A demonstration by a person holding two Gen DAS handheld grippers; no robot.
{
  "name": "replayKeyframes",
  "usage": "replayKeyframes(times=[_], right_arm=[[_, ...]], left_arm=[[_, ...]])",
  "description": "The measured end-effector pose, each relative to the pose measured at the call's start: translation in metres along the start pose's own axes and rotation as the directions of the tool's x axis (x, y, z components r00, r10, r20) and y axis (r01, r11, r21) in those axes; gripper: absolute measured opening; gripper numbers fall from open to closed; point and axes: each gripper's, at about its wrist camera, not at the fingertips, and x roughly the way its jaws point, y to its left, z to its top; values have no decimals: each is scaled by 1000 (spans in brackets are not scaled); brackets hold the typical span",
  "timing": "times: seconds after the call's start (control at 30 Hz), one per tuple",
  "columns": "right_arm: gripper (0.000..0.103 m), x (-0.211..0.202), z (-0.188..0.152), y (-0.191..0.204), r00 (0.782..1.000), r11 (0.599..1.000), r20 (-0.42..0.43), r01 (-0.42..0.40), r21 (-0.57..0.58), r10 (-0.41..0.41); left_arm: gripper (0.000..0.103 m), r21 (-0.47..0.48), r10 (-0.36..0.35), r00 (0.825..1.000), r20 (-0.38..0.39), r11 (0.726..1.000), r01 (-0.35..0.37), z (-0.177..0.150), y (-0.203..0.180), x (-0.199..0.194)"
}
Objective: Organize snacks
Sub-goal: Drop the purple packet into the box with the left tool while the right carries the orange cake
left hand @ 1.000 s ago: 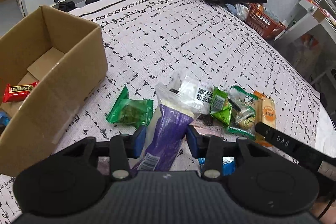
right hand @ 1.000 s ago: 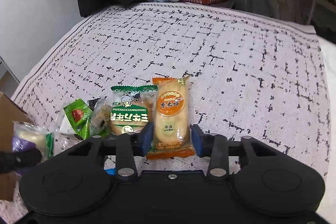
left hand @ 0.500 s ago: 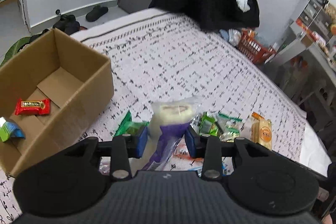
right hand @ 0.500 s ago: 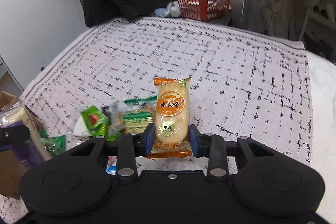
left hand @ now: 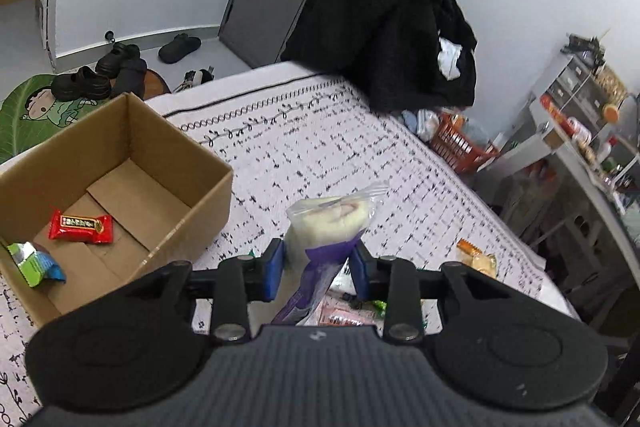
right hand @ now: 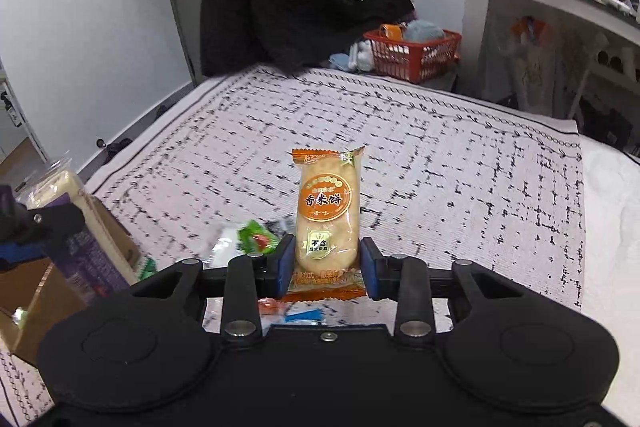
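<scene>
My left gripper (left hand: 318, 265) is shut on a purple-and-clear bread packet (left hand: 328, 223), held up above the bed. To its left stands an open cardboard box (left hand: 200, 187) holding a red bar (left hand: 80, 225) and a green-blue packet (left hand: 34, 261). My right gripper (right hand: 327, 263) is shut on an orange rice cracker packet (right hand: 327, 215), lifted upright off the bedspread. In the right wrist view the left gripper and its bread packet (right hand: 76, 223) show at the left edge. More snacks lie on the bedspread below: a green packet (right hand: 256, 241) and others partly hidden.
A patterned white bedspread (right hand: 440, 155) covers the bed. Black clothes (left hand: 392, 27) hang at its far end, beside a red basket (right hand: 412, 53). Shoes (left hand: 100, 75) and a green mat sit on the floor past the box. A cluttered desk (left hand: 592, 155) stands at the right.
Both grippers have risen off the bedspread, each carrying its packet. The left one has come higher and nearer the box, whose inside now shows more fully.
</scene>
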Motion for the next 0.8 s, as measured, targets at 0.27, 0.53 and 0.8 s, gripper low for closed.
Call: replayKeyframes(times=[0.27,0.53,0.8], right_arm=[[33,-24,8,33,999,999,42,-25,-24,26],[33,-39,15,66,996,997,74,-52,-51,56],[33,-49,18,94,992,995,96,-73,-73,80]], left_arm=[[34,-52,-27,997,75,998,31,19,19,-27],[34,-94,-23,990,140,995,36,38,42,-50],[34,-134,-23,984,179,990,48,50,62,-64]])
